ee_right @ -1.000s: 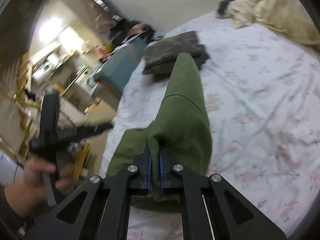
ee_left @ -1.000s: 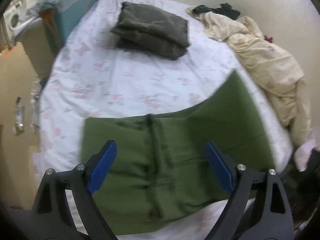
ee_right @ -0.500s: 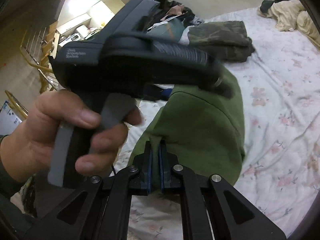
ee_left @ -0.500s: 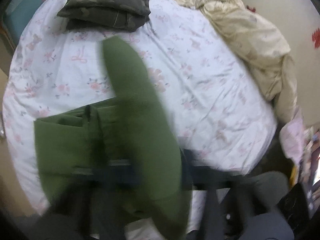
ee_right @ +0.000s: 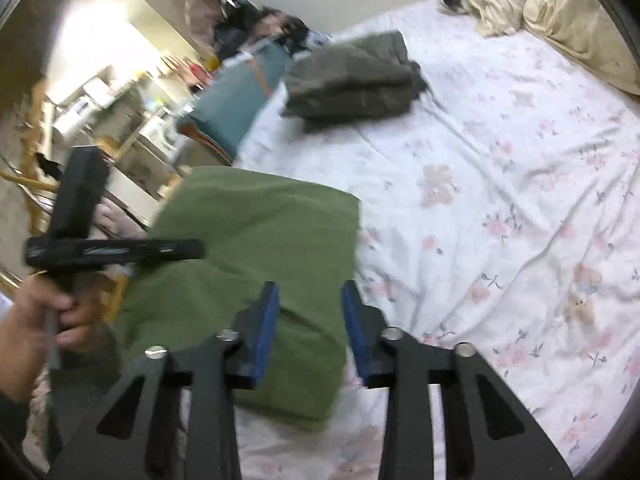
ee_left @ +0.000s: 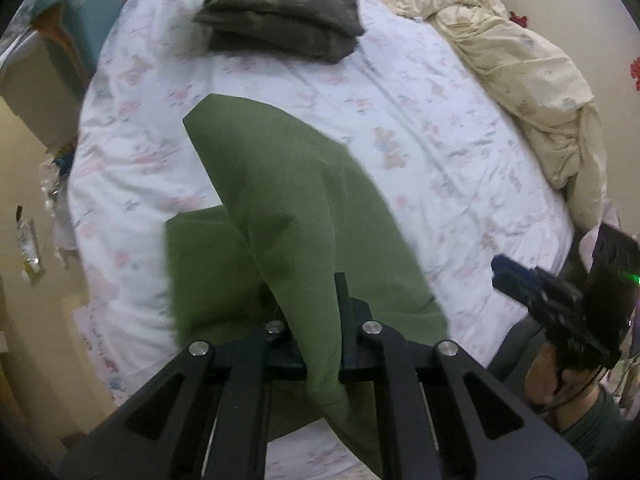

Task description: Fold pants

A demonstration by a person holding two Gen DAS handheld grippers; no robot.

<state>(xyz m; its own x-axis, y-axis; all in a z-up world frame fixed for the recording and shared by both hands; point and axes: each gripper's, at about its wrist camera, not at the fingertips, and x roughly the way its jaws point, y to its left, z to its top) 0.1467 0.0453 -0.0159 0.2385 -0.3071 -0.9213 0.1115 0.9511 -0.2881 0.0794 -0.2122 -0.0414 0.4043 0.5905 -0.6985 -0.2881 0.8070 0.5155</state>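
The green pants (ee_left: 288,216) lie partly folded on the near end of the bed with the floral sheet (ee_left: 420,128). My left gripper (ee_left: 316,320) is shut on a fold of the pants and holds it up off the bed. In the right wrist view my right gripper (ee_right: 310,312) is open, its blue pads either side of the folded green pants (ee_right: 256,248) and not pinching them. The left gripper also shows in the right wrist view (ee_right: 112,250), held in a hand at the left. The right gripper shows at the right edge of the left wrist view (ee_left: 556,304).
A folded dark camouflage garment (ee_left: 280,4) lies at the far end of the bed. A crumpled cream blanket (ee_left: 520,64) runs along the right side by the wall. A teal box (ee_right: 240,96) stands off the bed's left edge, with floor beyond.
My left gripper went from open above the flat pants to shut on a lifted fold. My right gripper let go of the pants and opened. The pants leg now lies doubled over.
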